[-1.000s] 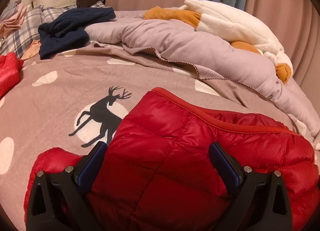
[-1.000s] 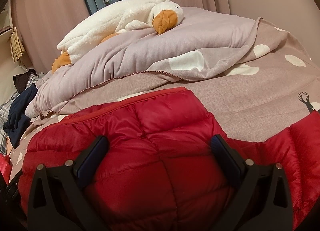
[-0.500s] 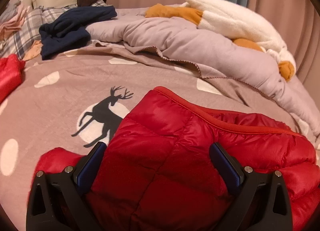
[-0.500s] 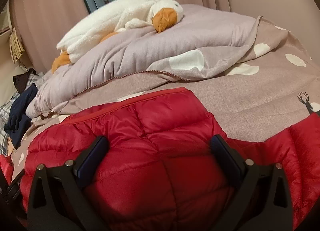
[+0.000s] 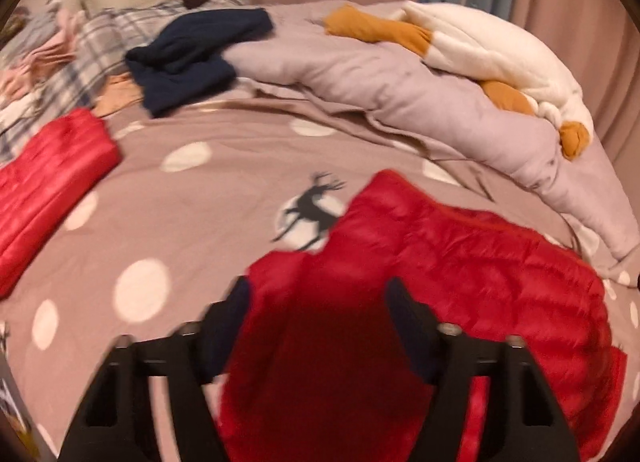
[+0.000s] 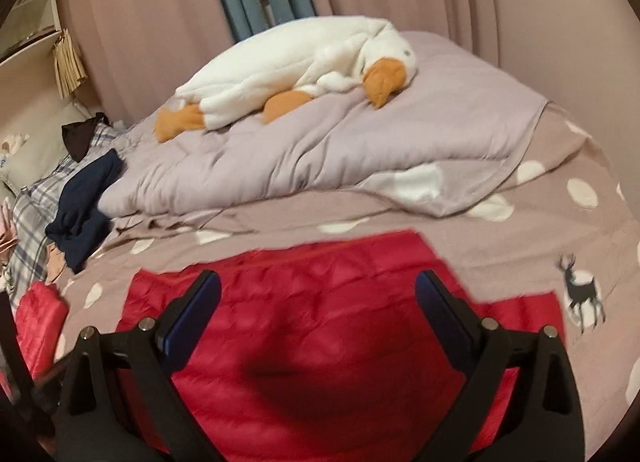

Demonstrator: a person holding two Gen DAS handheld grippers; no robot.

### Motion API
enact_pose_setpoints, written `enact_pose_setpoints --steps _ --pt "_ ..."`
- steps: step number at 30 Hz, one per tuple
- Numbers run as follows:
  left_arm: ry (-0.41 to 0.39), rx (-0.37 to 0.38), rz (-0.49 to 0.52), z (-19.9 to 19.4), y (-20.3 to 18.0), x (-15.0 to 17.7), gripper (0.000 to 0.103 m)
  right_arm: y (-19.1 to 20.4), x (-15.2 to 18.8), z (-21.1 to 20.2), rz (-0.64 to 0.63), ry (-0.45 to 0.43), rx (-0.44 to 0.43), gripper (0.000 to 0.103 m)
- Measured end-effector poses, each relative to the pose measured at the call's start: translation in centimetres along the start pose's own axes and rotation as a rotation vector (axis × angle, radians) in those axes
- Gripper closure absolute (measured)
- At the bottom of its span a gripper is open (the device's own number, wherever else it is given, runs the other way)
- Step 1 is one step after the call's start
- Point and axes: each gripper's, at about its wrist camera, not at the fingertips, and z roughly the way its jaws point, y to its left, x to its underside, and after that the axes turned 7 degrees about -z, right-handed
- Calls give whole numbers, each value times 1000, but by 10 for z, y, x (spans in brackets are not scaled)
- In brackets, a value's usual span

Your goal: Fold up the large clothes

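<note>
On the near bed, both grippers — left gripper (image 5: 316, 302) and right gripper (image 6: 318, 294) — close, fingers apart over the red jacket (image 5: 460, 262); next, pinch its edge.

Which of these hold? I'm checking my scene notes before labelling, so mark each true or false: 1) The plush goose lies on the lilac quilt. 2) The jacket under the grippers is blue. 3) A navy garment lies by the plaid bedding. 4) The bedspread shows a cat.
1) The plush goose lies on the lilac quilt. True.
2) The jacket under the grippers is blue. False: it is red and quilted.
3) A navy garment lies by the plaid bedding. True.
4) The bedspread shows a cat. False: it shows a black deer on a white circle, among white dots.
</note>
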Motion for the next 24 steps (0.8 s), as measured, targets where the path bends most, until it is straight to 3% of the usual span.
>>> enact_pose_setpoints --steps 1,3,5,11,16,21,24 --pt "-3 -28 -15 0 9 6 47 4 3 0 -7 7 4 6" --pt "27 -67 -39 5 24 13 67 13 14 3 -31 29 19 7" --pt "64 -51 -96 9 40 19 68 20 27 8 -43 58 32 7" --pt "54 -82 -193 7 71 34 68 29 55 27 -12 118 54 5" --pt "122 -106 -200 30 82 54 68 49 78 60 -162 177 216 0" --pt "127 -59 -308 35 101 68 60 43 91 66 -166 135 228 0" --pt "121 -58 -292 33 99 68 59 45 96 67 -186 103 252 0"
